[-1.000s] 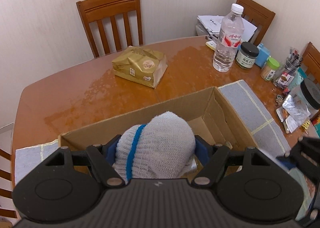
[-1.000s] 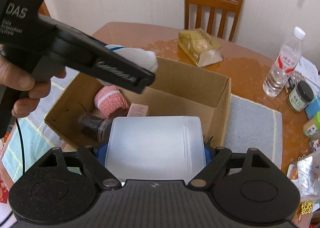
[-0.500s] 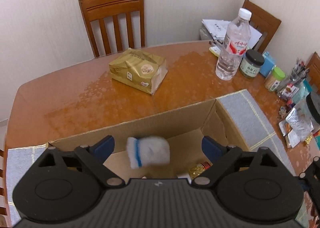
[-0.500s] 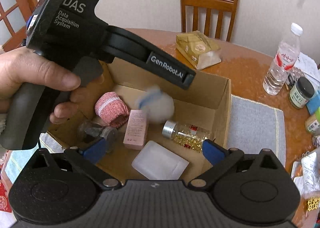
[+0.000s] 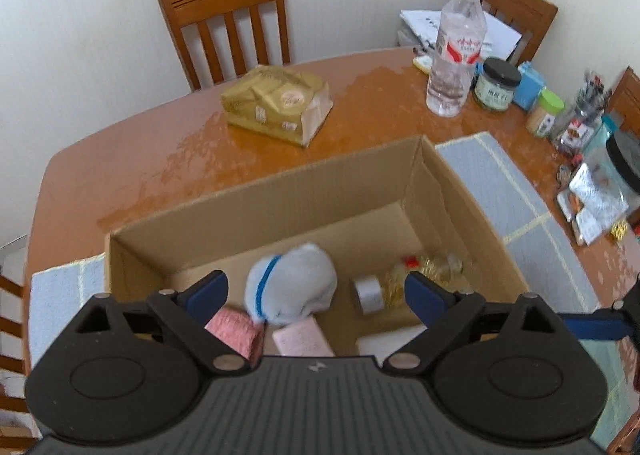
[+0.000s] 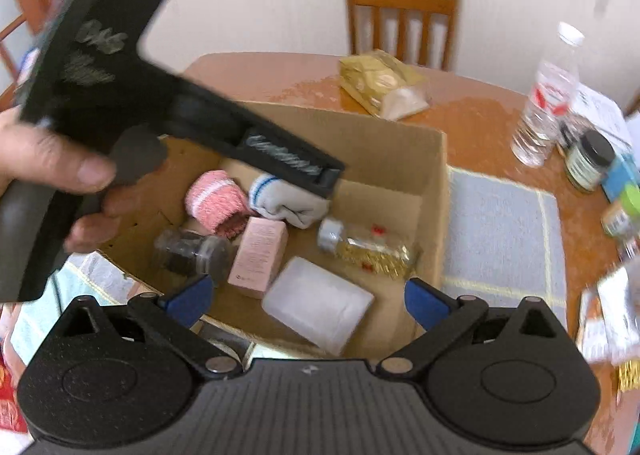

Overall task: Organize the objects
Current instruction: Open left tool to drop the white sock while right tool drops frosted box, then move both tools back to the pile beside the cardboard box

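The left gripper (image 5: 316, 291) has its jaws spread wide, having just been opening, and nothing sits between its blue pads (image 5: 208, 289); below it the white rolled sock (image 5: 290, 287) with a blue stripe lies free on the floor of the cardboard box (image 5: 272, 199). The right gripper (image 6: 306, 297) likewise stands with jaws fully apart after just opening, empty; the translucent white container (image 6: 318, 309) lies loose in the box's near corner beneath it. Both tools tilt steeply downward over the box; in the right wrist view the left tool crosses the upper left of the frame, blurred, its handle wrapped by the person's left hand (image 6: 52, 171), thumb along the side and fingers curled underneath.

Inside the box the white sock rests against a pink rolled sock (image 6: 216, 203); a pink carton (image 6: 258, 257) lies just in front of them; a dark jar (image 6: 188, 253) lies on its side to that carton's left; a clear bottle of yellow capsules (image 6: 364, 247) with a silver cap lies on its side toward the right wall.

The box stands on a pale grey mat (image 5: 516, 191) on the wooden table (image 5: 120, 171); beyond the box lie a gold packet (image 5: 276, 103), a water bottle (image 5: 456, 51) and a dark-lidded jar (image 5: 498, 85); a wooden chair (image 5: 224, 19) stands behind the table.
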The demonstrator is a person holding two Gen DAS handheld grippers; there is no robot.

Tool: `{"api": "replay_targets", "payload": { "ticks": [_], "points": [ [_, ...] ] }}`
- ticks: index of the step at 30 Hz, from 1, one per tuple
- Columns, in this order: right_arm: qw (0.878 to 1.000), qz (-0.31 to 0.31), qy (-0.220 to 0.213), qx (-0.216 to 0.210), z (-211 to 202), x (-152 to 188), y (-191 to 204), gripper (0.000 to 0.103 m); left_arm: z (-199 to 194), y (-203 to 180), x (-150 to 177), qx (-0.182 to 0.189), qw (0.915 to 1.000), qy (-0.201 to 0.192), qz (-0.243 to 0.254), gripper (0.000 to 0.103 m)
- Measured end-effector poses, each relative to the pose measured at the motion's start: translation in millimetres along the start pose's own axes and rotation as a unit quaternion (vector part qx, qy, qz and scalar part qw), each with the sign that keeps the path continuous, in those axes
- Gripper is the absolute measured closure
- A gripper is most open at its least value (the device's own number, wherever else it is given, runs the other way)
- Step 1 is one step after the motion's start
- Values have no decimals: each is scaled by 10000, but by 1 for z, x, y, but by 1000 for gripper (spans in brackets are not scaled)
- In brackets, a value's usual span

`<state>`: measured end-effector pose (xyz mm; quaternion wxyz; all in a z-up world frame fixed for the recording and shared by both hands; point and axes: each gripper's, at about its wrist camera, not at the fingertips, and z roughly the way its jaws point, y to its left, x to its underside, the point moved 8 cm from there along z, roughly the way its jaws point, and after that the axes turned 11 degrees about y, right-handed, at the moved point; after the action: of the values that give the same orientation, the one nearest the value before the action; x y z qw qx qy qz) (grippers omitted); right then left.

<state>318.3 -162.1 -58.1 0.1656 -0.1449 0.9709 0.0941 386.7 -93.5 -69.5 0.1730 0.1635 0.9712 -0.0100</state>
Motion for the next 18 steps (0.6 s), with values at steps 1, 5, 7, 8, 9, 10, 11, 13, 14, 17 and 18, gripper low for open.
{"api": "replay_targets", "payload": {
  "ticks": [1,5,7,8,9,10,11,13,14,17,18],
  "points": [
    [10000,-12,22,-35,0,3,1,0,-3,1,4,-38,10000,-14,-19,8],
    [10000,-27,64,60,0,17,3,0,-12,4,19,-69,9999,-19,-93,8],
    [10000,4,95,19,0,23,3,0,-17,6,27,-100,9998,-21,-143,7],
    [9999,0,109,-26,0,27,4,0,-19,7,31,-120,9998,-24,-172,7],
    [9999,0,111,-42,-1,31,6,0,-22,8,36,-154,9997,-42,-208,7],
    [9999,-11,109,-41,-1,34,6,0,-25,9,39,-192,9995,-73,-242,7],
    [9999,-29,98,-34,0,37,7,0,-28,11,44,-226,9993,-120,-274,7],
    [9999,-77,51,-41,-1,42,8,0,-33,12,54,-232,9990,-172,-327,7],
    [9999,-124,20,-45,-2,46,8,0,-35,13,59,-228,9989,-185,-360,6],
    [9995,-274,-88,-95,-3,56,7,0,-40,13,76,-267,9983,-226,-474,6],
    [9993,-335,-129,-118,-3,60,7,0,-41,14,81,-292,9980,-230,-503,6]
  ]
}}
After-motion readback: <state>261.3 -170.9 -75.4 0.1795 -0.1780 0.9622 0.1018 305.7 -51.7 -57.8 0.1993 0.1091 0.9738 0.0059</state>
